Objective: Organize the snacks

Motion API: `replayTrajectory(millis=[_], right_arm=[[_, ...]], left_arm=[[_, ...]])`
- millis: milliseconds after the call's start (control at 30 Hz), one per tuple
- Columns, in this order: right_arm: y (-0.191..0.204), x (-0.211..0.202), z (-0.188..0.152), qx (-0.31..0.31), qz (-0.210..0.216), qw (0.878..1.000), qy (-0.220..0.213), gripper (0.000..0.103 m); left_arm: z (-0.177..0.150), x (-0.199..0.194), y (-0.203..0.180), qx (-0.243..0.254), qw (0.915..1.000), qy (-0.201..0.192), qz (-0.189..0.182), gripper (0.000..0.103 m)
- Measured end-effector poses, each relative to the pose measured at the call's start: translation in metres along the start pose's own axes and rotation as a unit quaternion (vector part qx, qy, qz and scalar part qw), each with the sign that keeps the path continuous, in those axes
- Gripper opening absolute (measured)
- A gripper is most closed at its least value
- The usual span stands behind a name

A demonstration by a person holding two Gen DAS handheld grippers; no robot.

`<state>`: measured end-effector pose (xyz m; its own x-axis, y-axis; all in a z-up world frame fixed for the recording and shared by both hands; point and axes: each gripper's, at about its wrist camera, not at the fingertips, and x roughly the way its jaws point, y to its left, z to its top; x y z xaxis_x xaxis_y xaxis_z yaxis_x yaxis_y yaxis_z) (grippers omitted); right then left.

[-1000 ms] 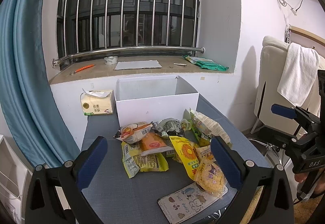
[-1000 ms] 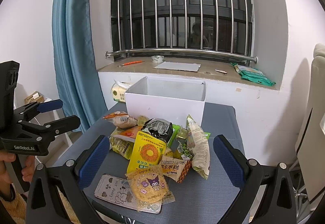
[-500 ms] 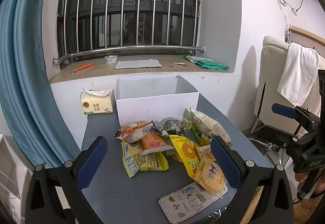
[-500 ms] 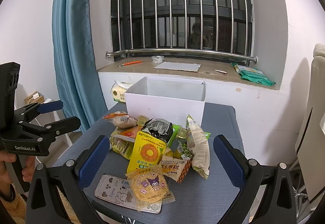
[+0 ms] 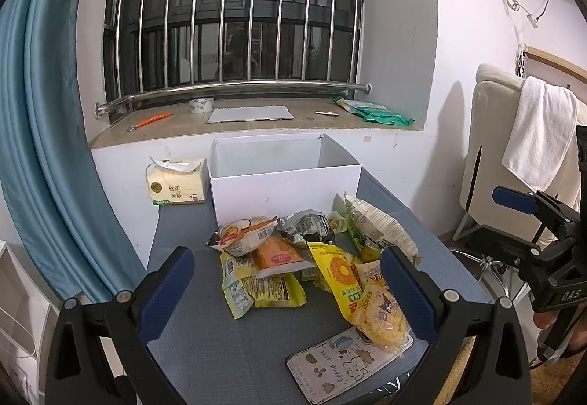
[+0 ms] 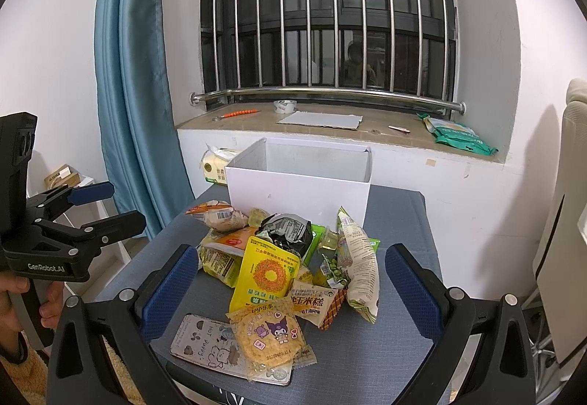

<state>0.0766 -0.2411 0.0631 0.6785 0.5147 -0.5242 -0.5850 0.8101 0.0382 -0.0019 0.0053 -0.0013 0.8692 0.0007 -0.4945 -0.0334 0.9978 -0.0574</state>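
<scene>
Fingers on both your left gripper (image 5: 286, 291) and right gripper (image 6: 290, 291) stand wide apart, empty, above the snacks (image 6: 290, 265) heaped mid-counter. Nothing's packed yet: pick one packet, then carry it toward twelve o'clock into the white box (image 6: 297, 185).

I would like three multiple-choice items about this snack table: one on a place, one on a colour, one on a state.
1. Where is the tissue pack?
A. inside the box
B. beside the white box
C. on the sill

2. What colour is the sunflower packet?
A. yellow
B. red
C. blue

3. The left hand-held gripper is:
A. shut on a snack
B. open, holding nothing
C. inside the box

Answers: B, it stands left of the box; A, its front is yellow; B, its fingers stand wide apart above the table.
</scene>
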Motion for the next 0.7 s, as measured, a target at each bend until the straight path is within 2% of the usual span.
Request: replayTrajectory(millis=[533,700], right_arm=[[0.0,0.0,-0.001,0.0,0.0,1.0,0.002,0.103],[0.0,0.0,-0.001,-0.001,0.0,1.0,0.003,0.103]], left_arm=[[-0.002,0.003,0.003,-0.003,1.0,0.007,0.003,0.103],[-0.001,0.022,0.009,-0.01,0.9995,0.03,0.006,0.103]])
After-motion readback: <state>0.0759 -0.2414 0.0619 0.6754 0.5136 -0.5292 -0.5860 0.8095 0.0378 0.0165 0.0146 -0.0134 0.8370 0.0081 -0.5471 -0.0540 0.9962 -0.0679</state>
